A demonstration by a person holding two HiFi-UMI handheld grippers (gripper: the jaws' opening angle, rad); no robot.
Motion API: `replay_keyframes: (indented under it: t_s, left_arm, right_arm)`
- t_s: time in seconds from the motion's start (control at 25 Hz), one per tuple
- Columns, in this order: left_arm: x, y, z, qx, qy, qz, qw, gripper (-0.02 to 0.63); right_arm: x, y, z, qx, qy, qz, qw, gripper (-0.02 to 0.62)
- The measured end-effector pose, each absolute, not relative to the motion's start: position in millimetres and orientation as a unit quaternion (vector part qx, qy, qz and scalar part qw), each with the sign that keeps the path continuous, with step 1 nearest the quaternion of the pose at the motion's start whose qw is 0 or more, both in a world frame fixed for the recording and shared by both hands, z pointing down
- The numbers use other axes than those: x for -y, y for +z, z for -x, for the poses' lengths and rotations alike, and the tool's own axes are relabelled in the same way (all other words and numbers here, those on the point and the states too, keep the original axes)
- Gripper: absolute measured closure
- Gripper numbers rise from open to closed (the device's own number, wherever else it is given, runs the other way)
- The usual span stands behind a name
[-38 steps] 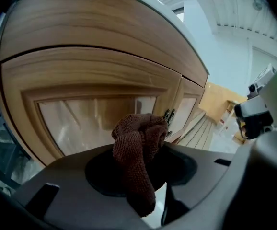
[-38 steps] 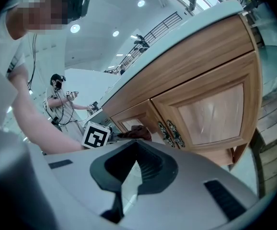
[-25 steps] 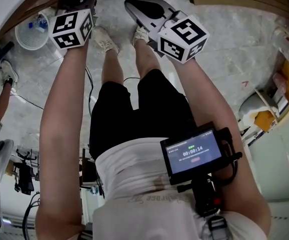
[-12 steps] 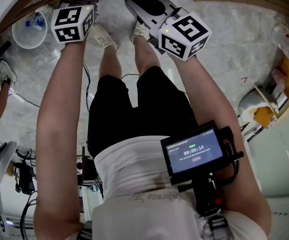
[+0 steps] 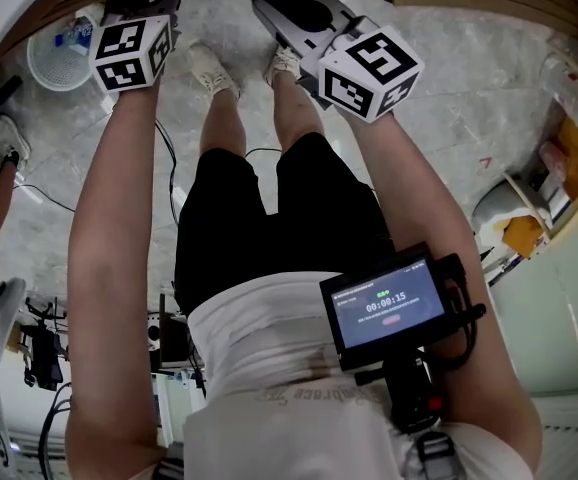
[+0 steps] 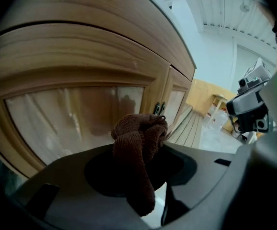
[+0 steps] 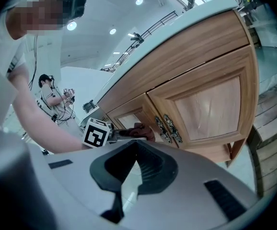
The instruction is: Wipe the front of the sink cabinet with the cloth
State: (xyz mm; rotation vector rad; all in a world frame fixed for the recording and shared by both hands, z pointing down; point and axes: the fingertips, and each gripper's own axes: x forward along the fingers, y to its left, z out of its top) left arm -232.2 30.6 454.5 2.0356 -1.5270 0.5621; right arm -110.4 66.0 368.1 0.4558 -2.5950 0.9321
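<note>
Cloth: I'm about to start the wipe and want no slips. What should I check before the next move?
1. Grip: left gripper shut on cloth, ok.
2. Contact: cloth against door, cannot tell.
3. Spread: cloth bunched, tail hanging down, not ok.
4. Spare: right gripper shut, empty, off the door, ok.
5. Path: handles close beside cloth, not ok.
</note>
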Motion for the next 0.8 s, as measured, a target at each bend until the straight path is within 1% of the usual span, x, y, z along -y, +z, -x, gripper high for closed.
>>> replay_keyframes:
  t_s: [0.24, 0.8]
  left_arm:
    - [-60, 461, 298, 0.595, 0.203, -0.730, 0.269, 0.431]
    - [-101, 469, 360, 0.644, 0.215, -0.681, 0.275, 0.431]
  right_arm:
    - [-87, 375, 151, 0.916, 0.323, -0.149, 0.184, 0.583]
    - [-92, 376, 158, 0.922, 0.307, -0.120, 0.203, 0.583]
